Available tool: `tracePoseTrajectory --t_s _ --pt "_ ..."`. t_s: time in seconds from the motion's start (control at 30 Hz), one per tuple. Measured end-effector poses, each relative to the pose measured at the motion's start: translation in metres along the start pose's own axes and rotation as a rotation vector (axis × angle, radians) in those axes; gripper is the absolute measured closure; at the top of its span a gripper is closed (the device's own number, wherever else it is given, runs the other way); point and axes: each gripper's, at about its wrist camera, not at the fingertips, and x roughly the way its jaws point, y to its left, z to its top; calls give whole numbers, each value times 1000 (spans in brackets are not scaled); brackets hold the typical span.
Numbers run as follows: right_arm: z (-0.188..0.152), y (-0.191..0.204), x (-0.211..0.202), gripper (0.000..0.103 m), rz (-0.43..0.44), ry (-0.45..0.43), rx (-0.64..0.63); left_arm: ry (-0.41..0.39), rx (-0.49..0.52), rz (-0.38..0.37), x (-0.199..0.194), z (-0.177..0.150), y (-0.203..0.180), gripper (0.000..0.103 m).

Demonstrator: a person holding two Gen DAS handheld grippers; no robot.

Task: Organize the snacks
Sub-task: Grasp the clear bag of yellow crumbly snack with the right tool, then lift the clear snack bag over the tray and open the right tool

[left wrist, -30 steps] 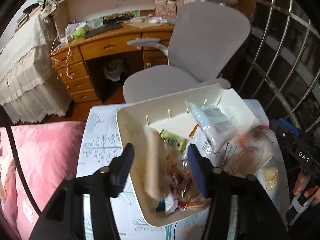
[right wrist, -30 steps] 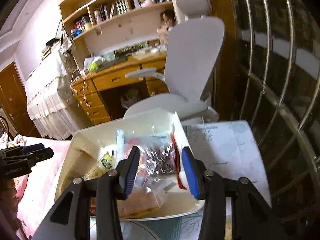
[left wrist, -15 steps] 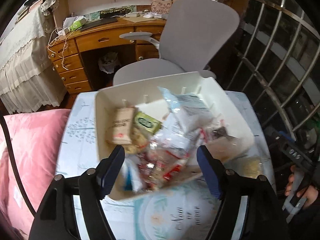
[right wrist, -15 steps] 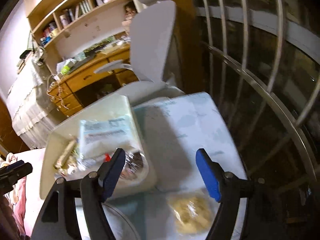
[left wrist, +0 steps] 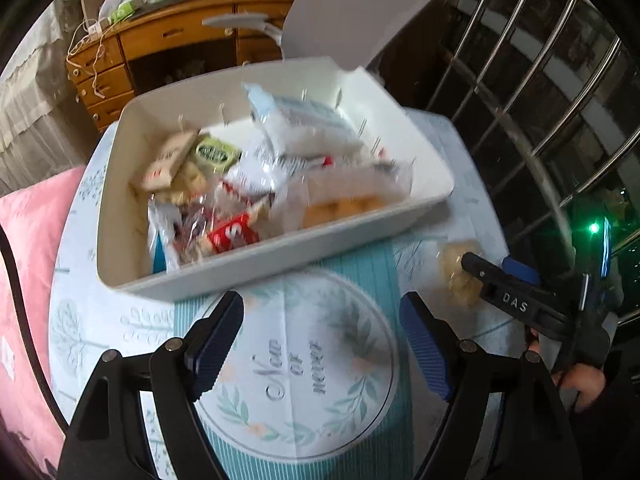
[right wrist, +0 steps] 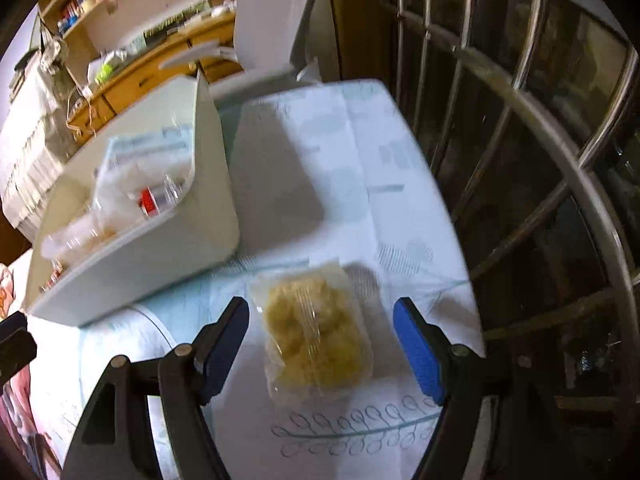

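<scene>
A white bin [left wrist: 360,236] on the round table holds several snack packets, among them a red one [left wrist: 234,234] and a green one [left wrist: 216,152]. The bin also shows in the right wrist view [right wrist: 160,248]. A clear packet of yellow snacks [right wrist: 316,332] lies on the tablecloth right of the bin; it also shows in the left wrist view [left wrist: 456,276]. My right gripper [right wrist: 320,344] is open, with its fingers on either side of that packet, just above it. My left gripper [left wrist: 320,344] is open and empty over the tablecloth in front of the bin.
The table carries a printed white and teal cloth [left wrist: 304,380]. A grey office chair [left wrist: 360,12] and a wooden desk [left wrist: 172,40] stand behind it. A metal window grille [right wrist: 540,160] is at the right. A pink cushion [left wrist: 36,240] is at the left.
Both grippers have opened wider and pulled back from the bin. My right gripper has swung right and down over the loose yellow snack packet.
</scene>
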Motion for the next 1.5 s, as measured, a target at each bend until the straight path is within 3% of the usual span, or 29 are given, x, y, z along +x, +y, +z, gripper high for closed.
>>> tracePoseTrajectory --t_s 0.17,0.27,0.3,0.33,0.43,0.53,0.63,0.83,0.93,1.1,1.17,1.2,1.23,1.27,1.37,1.5 --pt "-6 5 23 28 -33 73 -41 42 -44 22 6 -8 6 24" --pt "-8 2 35 29 -31 127 7 48 -54 32 7 -11 10 24" --pt "-8 0 35 34 -24 135 26 49 -58 34 7 -12 11 24" --pt "-7 0 34 46 -23 131 32 50 -63 34 7 -14 13 24" --pt "-3 0 33 53 -12 156 38 57 -78 32 8 -15 18 24" --pt "4 -4 25 54 14 165 79 60 -92 31 7 -18 24 24" --pt "14 -5 7 54 6 112 112 59 -103 31 6 -21 30 24" --pt "47 11 -46 54 -31 -133 139 56 -128 32 -1 -29 45 24" --pt "64 31 -67 54 15 -279 114 59 -148 49 -6 -35 55 24" --pt "76 76 -75 54 154 -374 11 57 -197 84 -17 -51 71 24" --pt "77 94 -73 51 215 -388 -21 51 -215 101 -22 -59 77 24" --pt "75 107 -68 40 249 -366 -62 47 -223 113 -25 -63 79 24" --pt "75 117 -59 22 269 -313 -102 42 -230 125 -28 -68 82 24" --pt "73 126 -51 18 279 -259 -128 36 -239 135 -31 -73 84 24" --pt "57 140 -32 17 305 -144 -153 29 -272 156 -34 -89 92 24" --pt "26 144 -43 12 242 -192 -192 39 -303 163 -31 -106 101 24"
